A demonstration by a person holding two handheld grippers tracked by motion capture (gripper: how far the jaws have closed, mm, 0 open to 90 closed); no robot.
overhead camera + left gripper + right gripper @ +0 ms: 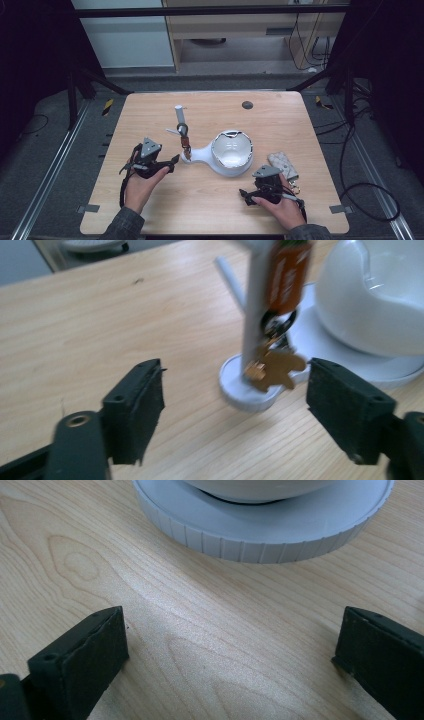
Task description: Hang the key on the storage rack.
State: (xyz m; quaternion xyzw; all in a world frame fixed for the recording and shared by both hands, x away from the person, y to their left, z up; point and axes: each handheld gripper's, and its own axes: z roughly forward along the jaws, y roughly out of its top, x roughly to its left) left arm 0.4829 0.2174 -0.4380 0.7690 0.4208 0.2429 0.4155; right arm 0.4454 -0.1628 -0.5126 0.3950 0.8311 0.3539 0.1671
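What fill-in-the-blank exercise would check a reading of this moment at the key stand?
1. The keys with the orange tag hang on the white ____ of the stand.
2. The fingers of the left gripper stand ____, with nothing between them.
3. The patterned key pouch lies on the table next to the ____ gripper.
4. At the stand's other end sits a white ____.

Missing words: post; open; right; bowl

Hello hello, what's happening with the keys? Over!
Left tool open, nothing held. Right tool open. Keys hanging on white stand. Nothing in the way.
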